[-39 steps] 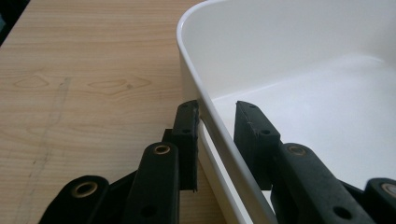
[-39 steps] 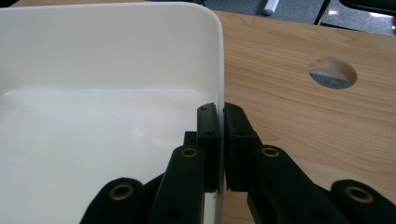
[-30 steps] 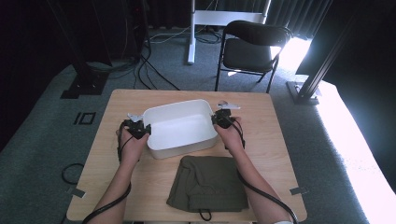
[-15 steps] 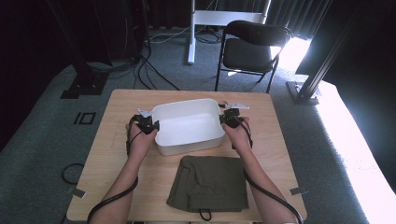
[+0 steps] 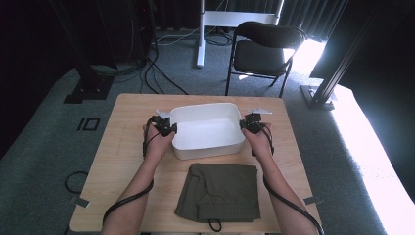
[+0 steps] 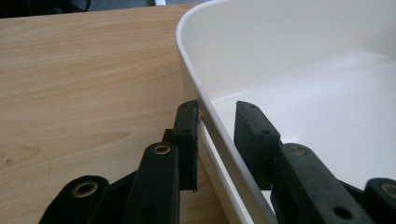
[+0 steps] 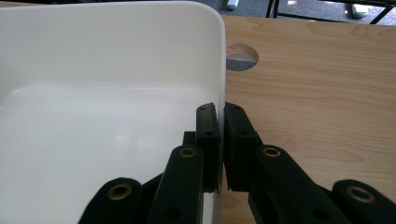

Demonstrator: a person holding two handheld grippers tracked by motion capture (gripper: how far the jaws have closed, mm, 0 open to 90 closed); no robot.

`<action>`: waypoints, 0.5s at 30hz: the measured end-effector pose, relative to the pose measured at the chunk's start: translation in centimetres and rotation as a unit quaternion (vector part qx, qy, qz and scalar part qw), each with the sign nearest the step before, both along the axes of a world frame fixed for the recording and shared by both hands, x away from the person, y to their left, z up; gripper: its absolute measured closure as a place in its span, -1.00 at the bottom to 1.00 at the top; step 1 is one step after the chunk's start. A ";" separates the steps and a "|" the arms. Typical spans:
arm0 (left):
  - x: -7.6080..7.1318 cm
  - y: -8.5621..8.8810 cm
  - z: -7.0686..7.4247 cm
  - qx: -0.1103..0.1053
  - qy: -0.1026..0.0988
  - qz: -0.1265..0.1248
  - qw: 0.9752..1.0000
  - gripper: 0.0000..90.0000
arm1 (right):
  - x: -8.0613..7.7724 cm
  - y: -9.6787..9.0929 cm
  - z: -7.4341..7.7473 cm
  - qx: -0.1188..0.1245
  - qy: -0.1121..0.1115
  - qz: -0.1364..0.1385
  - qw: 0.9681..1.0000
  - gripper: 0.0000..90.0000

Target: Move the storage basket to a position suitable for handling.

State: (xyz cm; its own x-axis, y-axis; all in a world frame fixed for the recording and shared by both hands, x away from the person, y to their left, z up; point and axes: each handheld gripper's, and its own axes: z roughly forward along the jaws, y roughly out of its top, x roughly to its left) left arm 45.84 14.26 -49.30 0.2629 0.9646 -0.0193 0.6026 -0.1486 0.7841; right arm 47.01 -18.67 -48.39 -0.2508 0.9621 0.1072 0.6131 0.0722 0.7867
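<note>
Tub carried toward the table's middle, both grippers clamped on its rim.

Since a second ago the tub (image 5: pixel 207 129) has slid toward 3 o'clock, now centred at 12 o'clock of the cloth (image 5: pixel 220 191). Left gripper (image 6: pixel 217 122) pinches its 9 o'clock wall, right gripper (image 7: pixel 220 116) the 3 o'clock wall; it looks nearly placed for loading.

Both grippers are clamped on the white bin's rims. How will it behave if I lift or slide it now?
The white bin looks empty, so probably light. Its thin wall may flex a little between the left gripper fingers. With the right gripper on the opposite rim, it should stay level; the smooth plastic might slip.
</note>
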 end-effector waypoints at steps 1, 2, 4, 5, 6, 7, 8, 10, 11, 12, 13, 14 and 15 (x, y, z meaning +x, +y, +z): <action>0.3 -0.5 0.0 0.002 -0.001 -0.003 1.000 0.60 | 0.0 -0.5 0.0 -0.001 0.000 -0.004 1.000 0.91; 0.4 -0.7 0.0 0.003 -0.001 -0.006 1.000 0.61 | 0.0 -0.7 0.0 -0.001 0.000 -0.006 1.000 0.91; 0.5 -0.9 0.0 0.003 0.000 -0.007 1.000 0.60 | 0.0 -1.1 0.0 -0.001 0.000 -0.010 1.000 0.91; 0.8 -1.4 0.0 0.004 -0.001 -0.012 1.000 0.61 | 0.0 -1.3 0.0 0.000 0.000 -0.012 1.000 0.91; 0.9 -1.6 0.0 0.004 -0.002 -0.012 1.000 0.61 | 0.0 -1.6 0.0 0.001 0.000 -0.014 1.000 0.91; 1.0 -1.8 0.0 0.006 -0.002 -0.015 1.000 0.60 | 0.0 -1.8 0.0 0.002 -0.001 -0.016 1.000 0.91; 1.1 -2.1 0.0 0.007 -0.003 -0.017 1.000 0.60 | 0.0 -2.1 -0.1 0.005 -0.002 -0.018 1.000 0.91; 1.3 -2.6 0.0 0.010 -0.004 -0.022 1.000 0.60 | -0.1 -2.5 -0.1 0.008 -0.002 -0.022 1.000 0.90; 1.4 -2.9 0.0 0.011 -0.004 -0.024 1.000 0.60 | -0.1 -2.8 -0.1 0.007 -0.003 -0.024 1.000 0.90; 1.5 -3.1 0.0 0.013 -0.004 -0.027 1.000 0.60 | -0.1 -3.0 -0.1 0.005 -0.004 -0.026 1.000 0.90; 1.6 -3.4 0.0 0.013 -0.004 -0.029 0.999 0.60 | -0.1 -3.3 -0.1 0.005 -0.003 -0.030 1.000 0.90; 1.6 -3.4 0.0 0.013 -0.004 -0.029 0.999 0.60 | -0.1 -3.3 -0.1 0.005 -0.003 -0.030 1.000 0.90; 1.9 -3.8 0.0 0.011 -0.004 -0.033 0.999 0.60 | -0.1 -3.7 -0.1 0.004 -0.004 -0.035 0.999 0.90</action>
State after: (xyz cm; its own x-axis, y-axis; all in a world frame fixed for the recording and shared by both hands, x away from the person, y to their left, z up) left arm 47.71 10.44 -49.29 0.3264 0.9452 0.0046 0.5841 -0.2055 0.7852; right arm 46.88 -22.39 -48.49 -0.1847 0.9761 0.1141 0.6101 0.0229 0.7920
